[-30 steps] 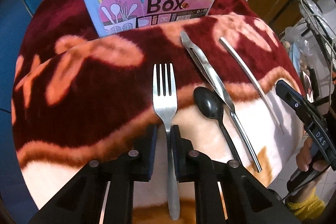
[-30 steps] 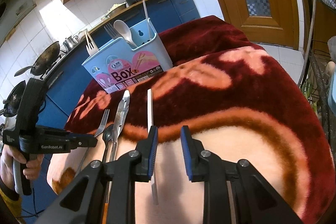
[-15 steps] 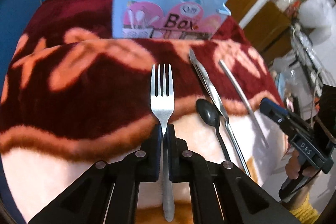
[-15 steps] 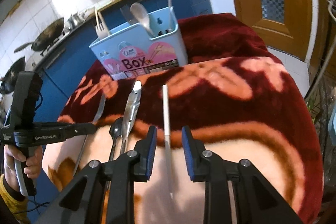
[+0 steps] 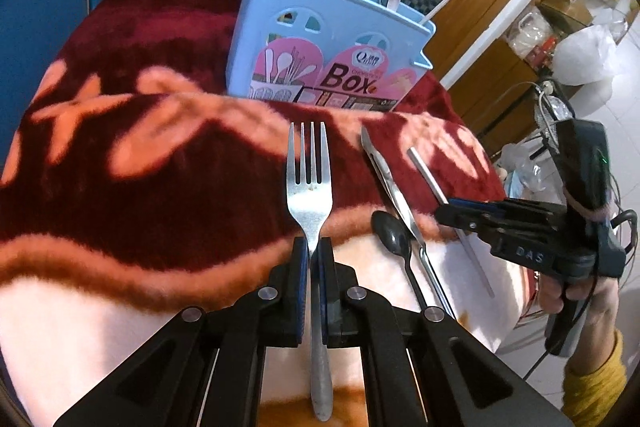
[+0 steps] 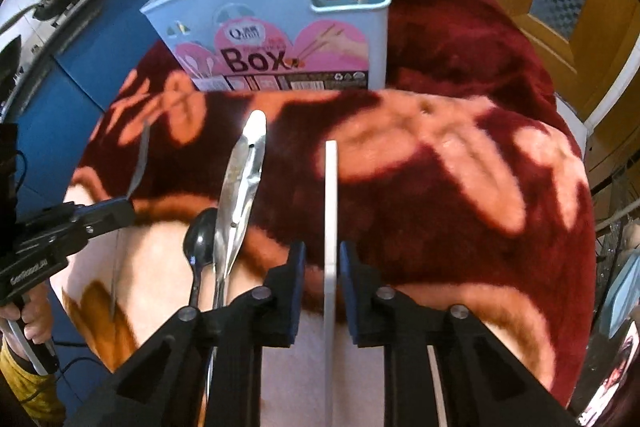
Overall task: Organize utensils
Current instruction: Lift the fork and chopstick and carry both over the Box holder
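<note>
Left wrist view: left gripper [image 5: 314,259] is clamped on the steel fork [image 5: 310,187] (tines toward the far blue utensil box [image 5: 332,47]). Right gripper [image 6: 322,269] is closing around the white chopstick [image 6: 330,211], pads apart from it, on the blanket [image 6: 460,195].

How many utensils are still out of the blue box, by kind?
Fork: 1, clamped in the left gripper
Black spoon: 1
Metal tongs: 1
White chopstick: 1, between the closing jaws of the right gripper, pads not yet on it
Total: 4
</note>
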